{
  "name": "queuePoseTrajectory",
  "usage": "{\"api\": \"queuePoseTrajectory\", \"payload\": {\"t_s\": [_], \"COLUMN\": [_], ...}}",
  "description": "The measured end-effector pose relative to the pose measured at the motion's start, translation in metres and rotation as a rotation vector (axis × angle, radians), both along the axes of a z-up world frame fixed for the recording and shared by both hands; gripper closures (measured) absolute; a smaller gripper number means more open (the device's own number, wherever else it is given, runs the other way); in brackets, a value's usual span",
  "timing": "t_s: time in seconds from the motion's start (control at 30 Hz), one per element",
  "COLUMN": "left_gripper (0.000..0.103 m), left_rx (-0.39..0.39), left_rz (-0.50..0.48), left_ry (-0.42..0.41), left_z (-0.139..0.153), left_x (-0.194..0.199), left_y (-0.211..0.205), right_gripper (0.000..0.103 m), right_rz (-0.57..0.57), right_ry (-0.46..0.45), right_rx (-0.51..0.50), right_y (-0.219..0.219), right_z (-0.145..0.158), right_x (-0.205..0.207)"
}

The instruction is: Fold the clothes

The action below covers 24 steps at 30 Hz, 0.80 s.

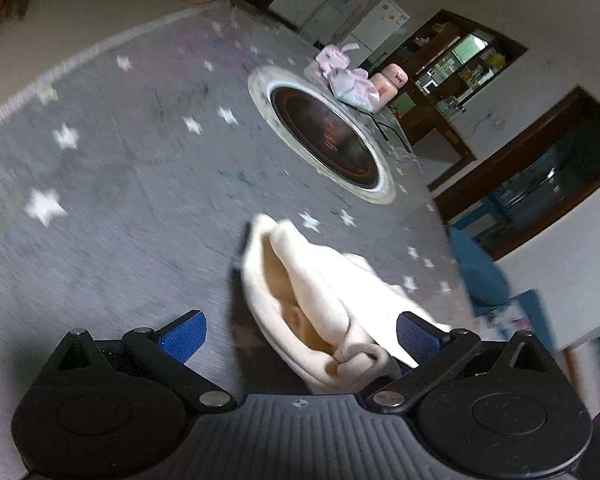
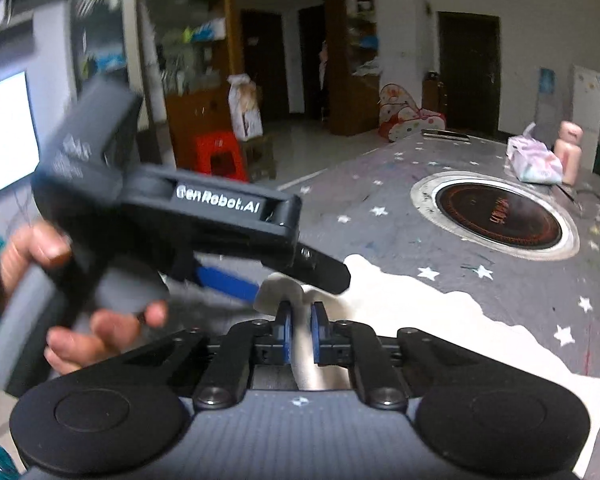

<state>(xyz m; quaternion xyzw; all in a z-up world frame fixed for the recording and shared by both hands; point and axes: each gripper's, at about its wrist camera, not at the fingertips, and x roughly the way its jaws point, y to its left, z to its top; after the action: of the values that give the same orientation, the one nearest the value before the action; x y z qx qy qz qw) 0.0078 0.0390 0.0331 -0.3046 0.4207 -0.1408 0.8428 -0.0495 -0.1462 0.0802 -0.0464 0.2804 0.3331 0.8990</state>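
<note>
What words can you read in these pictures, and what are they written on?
"GenRobot.AI": white letters on the side of the left gripper, seen from the right wrist camera.
Red writing on the round cooktop set into the table: too blurred to read.
Small markings on the left gripper's handle: too blurred to read.
Labels on the shelves and the white fridge behind: too small to read.

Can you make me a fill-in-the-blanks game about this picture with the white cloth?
1. The right gripper is shut on the cream-white ____.
2. The left gripper has its jaws ____ around a bunched part of the garment.
3. The grey table cover is dotted with white ____.
4. Beside the round cooktop stands a ____ bottle.

Missing words: garment; open; stars; pink
</note>
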Motion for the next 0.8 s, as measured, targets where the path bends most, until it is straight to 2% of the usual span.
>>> {"api": "queuePoseTrajectory", "payload": {"t_s": [0.1,0.17,0.4,0.53,0.67,0.8], "left_gripper": [0.007,0.018,0.043,0.050,0.050,0.048], "left_rx": [-0.085,-0.115,-0.121,-0.109,-0.077,-0.027], "left_rz": [0.000,-0.002,0.022,0.018,0.009,-0.003], "left_ry": [0.043,0.064,0.074,0.066,0.048,0.023], "left_z": [-0.010,-0.016,-0.023,-0.024,-0.023,-0.020], "left_x": [0.006,0.009,0.011,0.008,0.007,0.004], "left_y": [-0.004,-0.007,-0.006,-0.003,-0.007,-0.014], "right_gripper": [0.095,0.096,0.098,0.089,0.063,0.062], "right_rz": [-0.004,0.002,0.030,-0.023,-0.158,-0.351], "right_ry": [0.013,0.020,0.025,0.037,0.039,0.058], "right_rx": [0.033,0.039,0.048,0.064,0.064,0.073], "right_y": [-0.009,-0.012,-0.007,-0.025,-0.066,-0.118], "right_z": [0.002,0.001,-0.005,-0.007,-0.010,-0.019], "right_x": [0.000,0.000,-0.003,-0.007,-0.009,0.000]}}
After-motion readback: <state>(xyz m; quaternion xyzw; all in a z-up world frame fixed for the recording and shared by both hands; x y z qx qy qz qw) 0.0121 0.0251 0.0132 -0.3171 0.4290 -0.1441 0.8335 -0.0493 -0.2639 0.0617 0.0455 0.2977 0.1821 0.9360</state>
